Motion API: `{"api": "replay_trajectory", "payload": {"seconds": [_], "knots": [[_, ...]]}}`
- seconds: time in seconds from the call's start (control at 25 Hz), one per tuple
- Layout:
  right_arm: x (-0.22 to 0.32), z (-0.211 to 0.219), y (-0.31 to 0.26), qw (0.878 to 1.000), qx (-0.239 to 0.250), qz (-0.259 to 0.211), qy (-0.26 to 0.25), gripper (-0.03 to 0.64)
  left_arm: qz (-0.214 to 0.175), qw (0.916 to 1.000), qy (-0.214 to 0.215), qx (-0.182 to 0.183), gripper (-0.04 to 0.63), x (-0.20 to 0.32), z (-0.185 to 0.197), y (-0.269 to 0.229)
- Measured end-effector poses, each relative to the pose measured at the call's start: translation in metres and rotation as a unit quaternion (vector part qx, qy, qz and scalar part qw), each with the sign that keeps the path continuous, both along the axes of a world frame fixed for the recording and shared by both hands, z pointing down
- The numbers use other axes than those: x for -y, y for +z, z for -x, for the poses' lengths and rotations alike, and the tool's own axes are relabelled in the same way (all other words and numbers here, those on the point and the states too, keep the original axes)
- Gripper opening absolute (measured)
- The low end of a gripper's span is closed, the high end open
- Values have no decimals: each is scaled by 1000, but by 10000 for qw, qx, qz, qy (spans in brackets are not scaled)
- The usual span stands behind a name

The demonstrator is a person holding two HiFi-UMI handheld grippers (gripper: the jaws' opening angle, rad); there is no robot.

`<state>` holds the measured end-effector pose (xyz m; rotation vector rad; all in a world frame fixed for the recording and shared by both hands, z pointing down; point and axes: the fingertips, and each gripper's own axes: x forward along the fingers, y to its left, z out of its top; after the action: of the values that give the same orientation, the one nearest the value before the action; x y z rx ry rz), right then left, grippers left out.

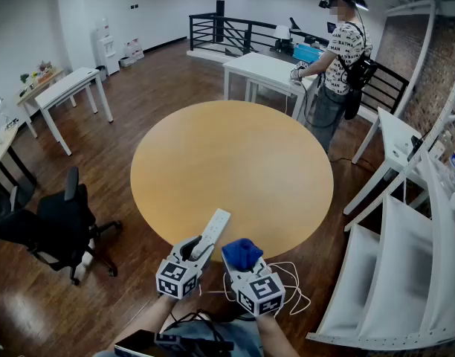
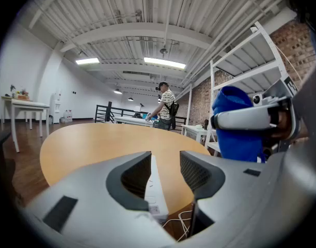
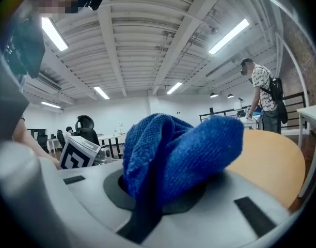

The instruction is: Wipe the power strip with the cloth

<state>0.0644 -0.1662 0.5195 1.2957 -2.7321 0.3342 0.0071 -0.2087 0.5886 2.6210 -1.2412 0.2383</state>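
The left gripper (image 1: pixel 200 250) (image 2: pixel 166 161) is held low at the near edge of the round, pale wooden table (image 1: pixel 235 162), pointing slightly downward. Its jaws stand roughly half open. The long white plastic power strip (image 1: pixel 216 225) (image 2: pixel 153 190) runs between them, lying close against the inner face of the left jaw, while a strip of bare tabletop shows between it and the right jaw, so the pads are not clamped on it. From the jaws the power strip stretches forward and away across the table, and its near end pokes back past the table edge beneath the gripper. A thin white cable (image 1: pixel 287 281) (image 2: pixel 181 221) loops down off that end, below and to the right of the gripper.

Just to the right, and apart from the power strip, the right gripper (image 1: pixel 242 262) (image 3: pixel 163 190) is closed tight on a bunched blue terry cloth (image 1: pixel 242 251) (image 3: pixel 184 149). The cloth bulges up and forward out of the jaws, hiding their tips. It is held above the table's near edge, level with the left gripper and not touching the power strip.
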Motion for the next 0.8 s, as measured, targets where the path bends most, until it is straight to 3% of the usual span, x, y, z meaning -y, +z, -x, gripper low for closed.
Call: {"api": "replay_trajectory", "payload": {"seconds": [0.52,0.8], "knots": [[-6,-9,5,9999,-101,99,-49,52,566,9931,-307,980,323,13,-3,71],[-14,-12,12,9997,-90,226,-92,52,896,9880,-335,1210,327,17,-9,96]]}}
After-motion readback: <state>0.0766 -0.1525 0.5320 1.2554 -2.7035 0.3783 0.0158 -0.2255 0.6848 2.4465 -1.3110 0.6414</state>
